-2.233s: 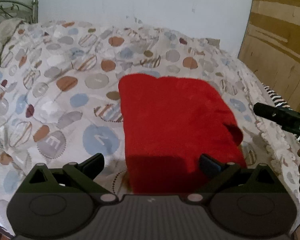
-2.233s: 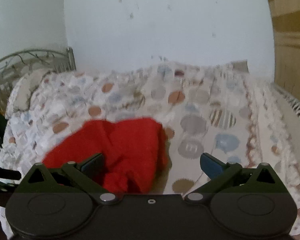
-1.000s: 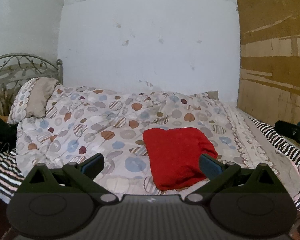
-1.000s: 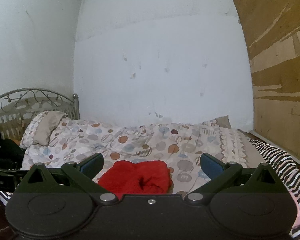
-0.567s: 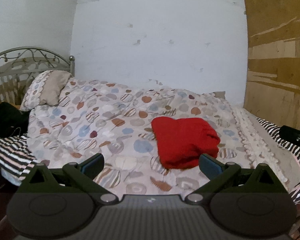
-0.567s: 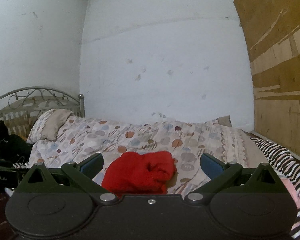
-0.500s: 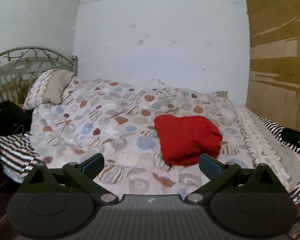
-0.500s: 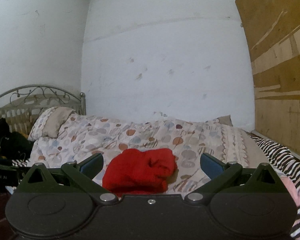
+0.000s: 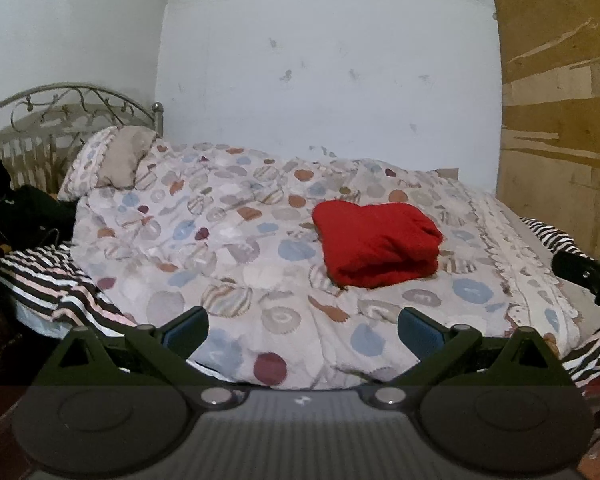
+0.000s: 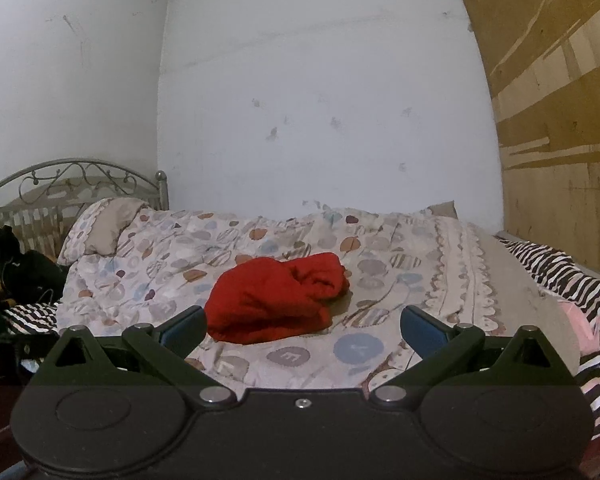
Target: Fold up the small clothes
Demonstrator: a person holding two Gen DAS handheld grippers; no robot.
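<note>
A folded red garment (image 9: pixel 376 240) lies on the patterned bedspread (image 9: pixel 228 248), right of the bed's middle. It also shows in the right wrist view (image 10: pixel 276 300). My left gripper (image 9: pixel 302 330) is open and empty, held back off the near edge of the bed. My right gripper (image 10: pixel 302 330) is open and empty too, also back from the bed, with the garment beyond its left finger. Part of the right gripper shows at the right edge of the left wrist view (image 9: pixel 584 276).
A pillow (image 9: pixel 112 160) leans on the metal headboard (image 9: pixel 60 108) at the left. Black items (image 9: pixel 24 212) lie by the bed's left end. A striped sheet (image 10: pixel 560 272) shows at the right. A wooden panel (image 9: pixel 560 120) stands on the right wall.
Both grippers have pulled back and away from the red garment, which stays folded on the bed. The views now take in the whole bed.
</note>
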